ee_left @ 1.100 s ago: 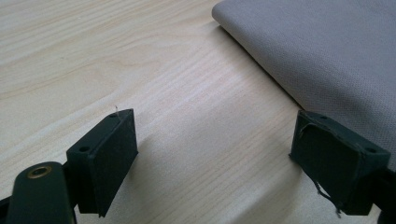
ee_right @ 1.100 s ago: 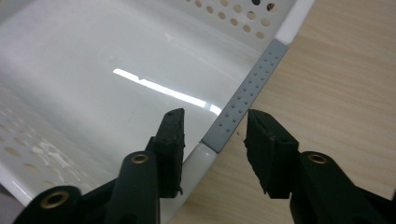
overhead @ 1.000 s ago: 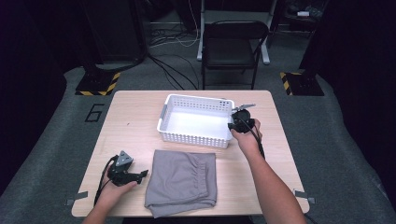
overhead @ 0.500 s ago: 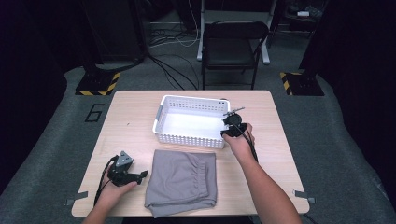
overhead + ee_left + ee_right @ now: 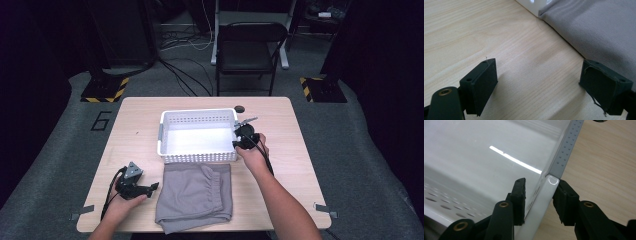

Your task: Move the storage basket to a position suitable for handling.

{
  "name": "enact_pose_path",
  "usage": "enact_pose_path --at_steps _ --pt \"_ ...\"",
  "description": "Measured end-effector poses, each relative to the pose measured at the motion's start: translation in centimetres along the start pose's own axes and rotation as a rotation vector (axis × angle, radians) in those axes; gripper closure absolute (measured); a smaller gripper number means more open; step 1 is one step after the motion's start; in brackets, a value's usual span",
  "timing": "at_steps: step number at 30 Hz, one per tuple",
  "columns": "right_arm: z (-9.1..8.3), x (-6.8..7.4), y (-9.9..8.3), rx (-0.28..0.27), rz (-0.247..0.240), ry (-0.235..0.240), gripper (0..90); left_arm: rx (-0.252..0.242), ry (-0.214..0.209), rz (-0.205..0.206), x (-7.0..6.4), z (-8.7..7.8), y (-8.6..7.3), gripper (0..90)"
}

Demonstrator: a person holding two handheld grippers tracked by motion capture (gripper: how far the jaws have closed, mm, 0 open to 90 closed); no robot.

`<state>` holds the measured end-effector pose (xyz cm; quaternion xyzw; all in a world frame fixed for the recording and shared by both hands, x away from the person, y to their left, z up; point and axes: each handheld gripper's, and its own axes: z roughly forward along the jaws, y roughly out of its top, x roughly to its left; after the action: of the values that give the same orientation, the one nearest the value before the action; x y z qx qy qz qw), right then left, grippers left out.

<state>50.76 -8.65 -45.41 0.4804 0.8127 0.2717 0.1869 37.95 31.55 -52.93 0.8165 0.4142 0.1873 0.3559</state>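
Note:
A white perforated basket [image 5: 197,114] stands mid-table. My right gripper [image 5: 236,141] is shut on the basket's right rim, with one jaw inside the wall and one outside. In the right gripper view the jaws [image 5: 540,192] straddle the white corner of the basket [image 5: 474,155] just below its grey handle strip [image 5: 566,152]. A folded grey garment [image 5: 195,195] lies in front of the basket. My left gripper [image 5: 154,187] rests on the table just left of the garment, open and holding nothing. In the left gripper view the wide-apart jaws [image 5: 537,82] frame bare wood, with the garment [image 5: 599,32] at the right.
A small black round object [image 5: 240,108] lies on the table behind the basket's right corner. A black folding chair [image 5: 250,50] stands beyond the far edge. Cables run over the floor. The basket's near corner [image 5: 536,5] meets the garment's edge.
The basket has slid left across the table with my right gripper on its right rim. The left gripper and the garment have stayed put.

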Motion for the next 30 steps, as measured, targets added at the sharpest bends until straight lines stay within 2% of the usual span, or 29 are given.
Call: enact_pose_path --at_steps 5,9,16,17,25,28,30 --pt "-0.2 0.2 -0.3 0.004 -0.018 -0.003 62.1 0.0 0.0 0.001 0.0 0.0 0.0 14.3" --pt "-0.4 0.3 -0.4 0.017 -0.024 -0.023 62.0 0.002 0.001 0.001 0.0 0.0 0.0 14.3" --pt "-0.8 0.4 -0.7 0.04 0.015 -0.024 62.1 0.0 0.001 0.0 0.0 0.0 0.0 14.3" --pt "-0.8 0.4 -0.8 0.035 0.005 -0.025 61.8 0.0 0.002 -0.005 0.0 0.0 0.0 14.4" --pt "-1.2 0.3 -1.2 0.042 0.024 -0.019 60.6 -0.002 0.001 0.0 0.0 0.0 0.0 14.3" --pt "-1.3 0.3 -1.4 0.043 0.036 -0.01 57.7 0.0 0.001 0.001 0.0 0.0 0.0 14.3" --pt "-1.5 0.2 -1.5 0.021 0.038 -0.022 51.6 -0.001 0.001 0.001 0.0 0.0 0.0 14.2"
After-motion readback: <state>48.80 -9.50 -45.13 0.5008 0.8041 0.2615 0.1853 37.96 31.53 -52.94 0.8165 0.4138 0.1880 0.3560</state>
